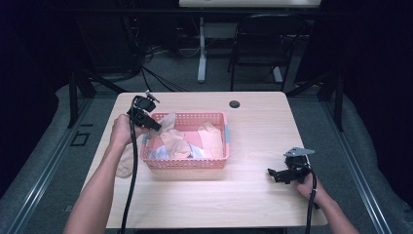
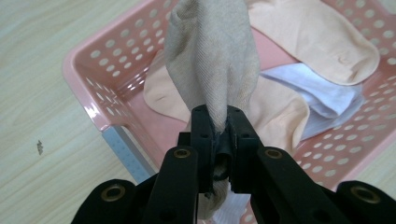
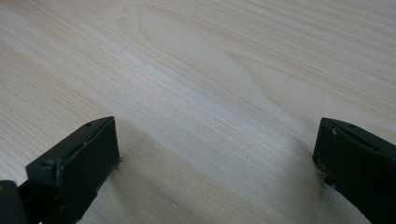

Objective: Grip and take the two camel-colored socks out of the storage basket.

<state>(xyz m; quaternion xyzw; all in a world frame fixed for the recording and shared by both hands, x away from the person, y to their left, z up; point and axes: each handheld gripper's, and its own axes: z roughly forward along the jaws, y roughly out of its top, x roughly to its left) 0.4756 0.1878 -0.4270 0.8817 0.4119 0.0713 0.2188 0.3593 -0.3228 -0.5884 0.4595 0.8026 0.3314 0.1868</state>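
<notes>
The left gripper (image 2: 218, 135) clamps a beige sock (image 2: 212, 60) between its fingers above the pink basket (image 2: 88, 88), while the right gripper (image 3: 217, 154) rests spread wide beside it.

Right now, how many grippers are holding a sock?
1. The left gripper is shut on a beige sock over the pink basket. The right gripper rests open on the table, holding nothing.
</notes>
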